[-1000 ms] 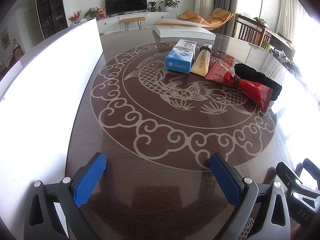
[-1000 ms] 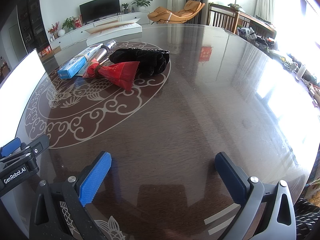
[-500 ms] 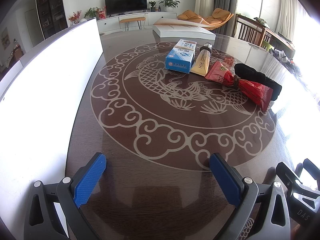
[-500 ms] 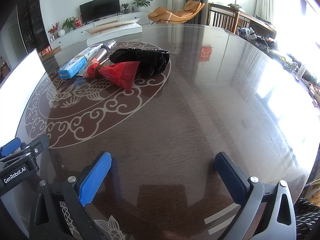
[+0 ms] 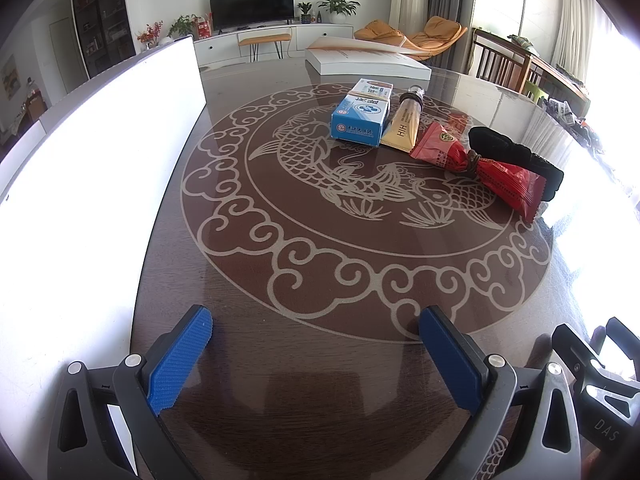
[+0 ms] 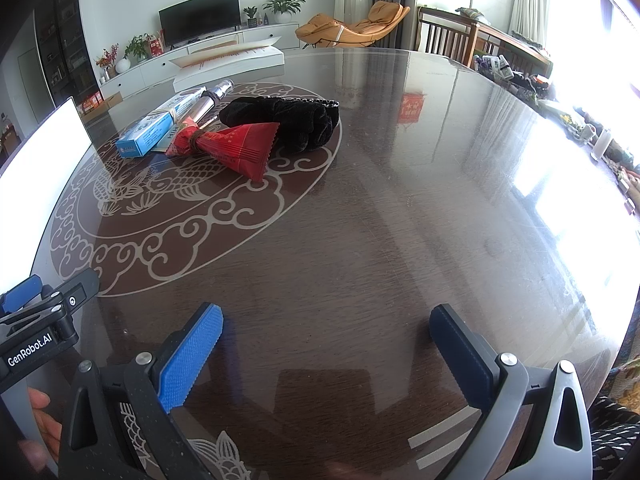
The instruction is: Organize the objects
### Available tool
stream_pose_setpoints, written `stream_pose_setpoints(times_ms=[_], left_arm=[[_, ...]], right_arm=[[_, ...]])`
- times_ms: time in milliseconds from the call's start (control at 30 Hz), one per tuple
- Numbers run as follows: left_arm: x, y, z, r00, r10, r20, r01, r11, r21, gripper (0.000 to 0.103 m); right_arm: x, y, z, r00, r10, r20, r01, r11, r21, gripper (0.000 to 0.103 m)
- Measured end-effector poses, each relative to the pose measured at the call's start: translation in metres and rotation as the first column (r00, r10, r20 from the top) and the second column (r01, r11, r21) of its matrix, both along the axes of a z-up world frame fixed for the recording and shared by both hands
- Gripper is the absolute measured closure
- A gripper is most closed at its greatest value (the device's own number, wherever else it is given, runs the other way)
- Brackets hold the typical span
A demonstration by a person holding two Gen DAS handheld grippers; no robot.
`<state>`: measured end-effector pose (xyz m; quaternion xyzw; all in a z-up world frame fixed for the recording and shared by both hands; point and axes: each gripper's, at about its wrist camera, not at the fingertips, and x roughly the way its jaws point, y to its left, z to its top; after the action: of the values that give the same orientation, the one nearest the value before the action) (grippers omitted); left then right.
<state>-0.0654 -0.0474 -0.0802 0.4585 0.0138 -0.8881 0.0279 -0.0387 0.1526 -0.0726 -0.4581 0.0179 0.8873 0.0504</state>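
Pre-grasp stage. Left gripper (image 5: 316, 354) and right gripper (image 6: 326, 344): fingers spread wide, empty. Blue box (image 5: 360, 116), tube (image 5: 404, 122), red packet (image 5: 476, 164), black cloth (image 5: 516, 158) well ahead of fingertips; next move likely forward reach.

Four items lie in a row on the table (image 5: 304, 360), far side of the fish inlay (image 5: 360, 184). Left to right in the left wrist view: carton (image 5: 362, 114), tube (image 5: 405, 123) touching it, snack packet (image 5: 476, 166) just beside the tube, glove (image 5: 516, 158) behind and against the packet. Flat box (image 5: 366, 65) sits behind them near the far edge. Large board (image 5: 92, 184) stands along the table's left side.
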Motion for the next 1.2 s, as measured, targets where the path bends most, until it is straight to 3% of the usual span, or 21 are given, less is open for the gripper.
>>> stream_pose_setpoints(times_ms=[667,1200], left_arm=[[0.008,0.004,0.0,0.997,-0.028,0.069,0.028,1.0,0.005,0.0],[0.014,0.004,0.0,0.997,-0.063,0.043,0.063,0.998,-0.002,0.0]], right_arm=[[0.001,0.0,0.0,1.0,0.001,-0.001,-0.001,1.0,-0.001,0.0],[0.001,0.001,0.0,1.0,0.002,-0.001,-0.002,1.0,-0.001,0.0]])
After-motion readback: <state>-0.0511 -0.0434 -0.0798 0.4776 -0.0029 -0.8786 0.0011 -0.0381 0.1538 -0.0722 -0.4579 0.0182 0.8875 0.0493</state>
